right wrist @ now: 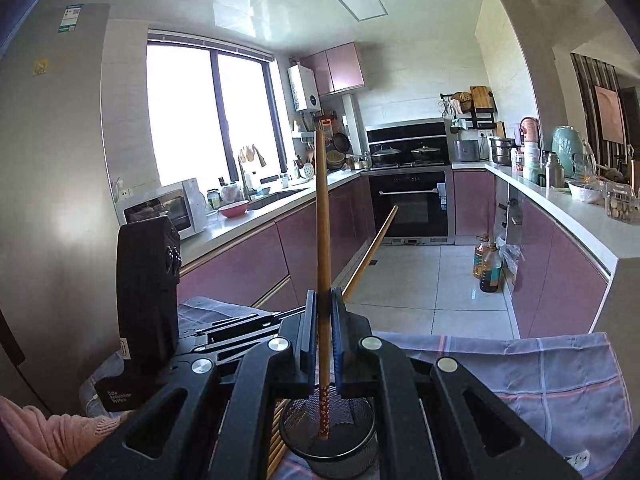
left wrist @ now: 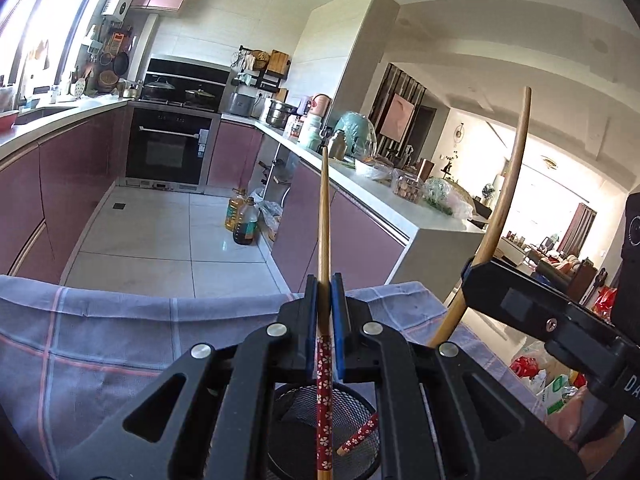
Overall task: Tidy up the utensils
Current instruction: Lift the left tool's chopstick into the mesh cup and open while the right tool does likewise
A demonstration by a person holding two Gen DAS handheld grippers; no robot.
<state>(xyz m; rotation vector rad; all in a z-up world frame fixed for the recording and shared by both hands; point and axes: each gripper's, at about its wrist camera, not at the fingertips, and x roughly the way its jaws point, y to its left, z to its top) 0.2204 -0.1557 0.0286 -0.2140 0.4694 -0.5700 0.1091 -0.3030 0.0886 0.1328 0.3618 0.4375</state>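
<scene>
My left gripper [left wrist: 324,286] is shut on a wooden chopstick [left wrist: 324,216] that stands upright, its red flowered end hanging over a black mesh cup [left wrist: 296,412]. At the right edge my right gripper [left wrist: 472,270] is shut on a second chopstick [left wrist: 516,160], whose flowered end [left wrist: 358,436] lies across the cup's mouth. In the right wrist view my right gripper [right wrist: 324,298] clamps its upright chopstick [right wrist: 321,200], lower end inside the mesh cup [right wrist: 332,440]. The left gripper's body [right wrist: 148,280] and its chopstick [right wrist: 372,244] show on the left.
A grey-blue checked cloth [right wrist: 540,380] covers the table under the cup. Several more chopsticks [right wrist: 276,436] lie beside the cup. A pink sleeve [right wrist: 52,436] is at the lower left. Beyond the table edge are a tiled floor, pink cabinets and oil bottles [left wrist: 242,220].
</scene>
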